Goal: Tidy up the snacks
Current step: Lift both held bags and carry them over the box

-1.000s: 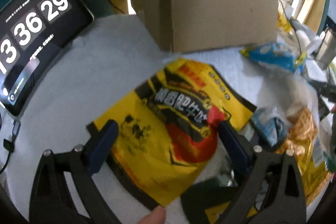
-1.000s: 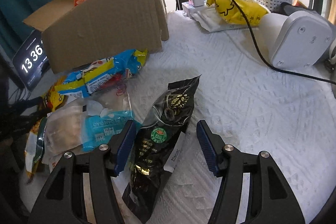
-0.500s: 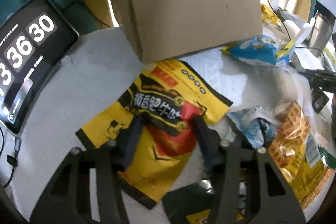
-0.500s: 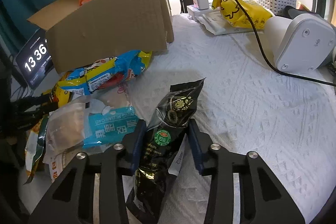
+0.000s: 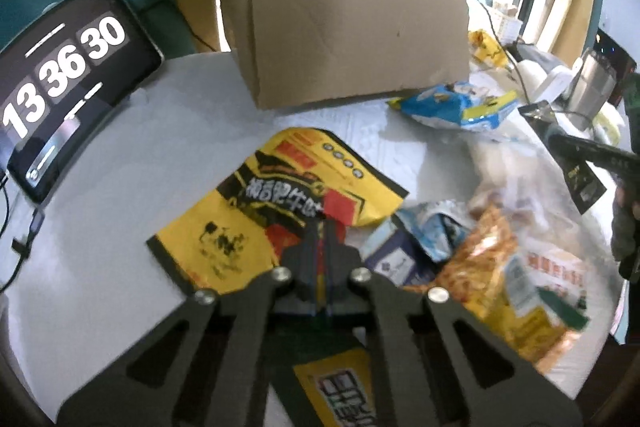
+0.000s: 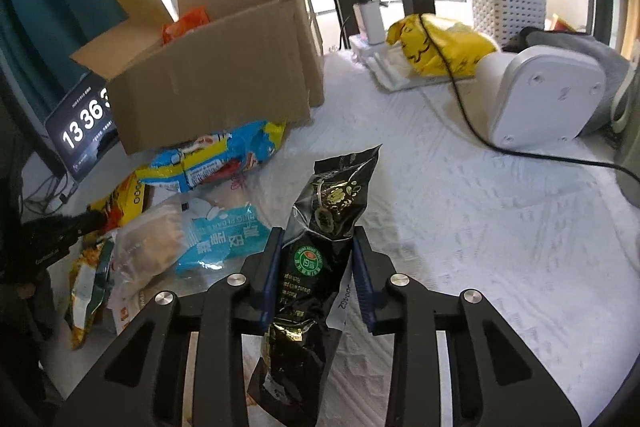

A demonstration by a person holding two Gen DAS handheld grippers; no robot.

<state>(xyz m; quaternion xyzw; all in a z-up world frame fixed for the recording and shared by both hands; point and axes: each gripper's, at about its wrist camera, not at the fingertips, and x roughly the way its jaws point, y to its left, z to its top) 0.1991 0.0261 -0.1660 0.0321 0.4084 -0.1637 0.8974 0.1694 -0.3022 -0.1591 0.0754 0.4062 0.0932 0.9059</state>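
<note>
- The open box (image 5: 352,35) stands at the back of the white worktop (image 5: 120,187); a clock tablet (image 5: 60,95) leans at its left, a blue bag (image 5: 456,107) lies at its front corner.
- A heap of snack packs (image 5: 492,267) crowds the right of the yellow bag (image 5: 280,211).
- The left gripper (image 5: 324,247) has its fingers pressed together, pinching the yellow bag's near edge; a second ago they were spread wide over it.
- The right gripper (image 6: 318,267) has just been closing and clamps the black pouch (image 6: 320,247), which a second ago lay flat between parted fingers and now tilts up.
- Right of the pouch the worktop lies bare up to a white device (image 6: 544,95) and its black cable (image 6: 460,99).
</note>
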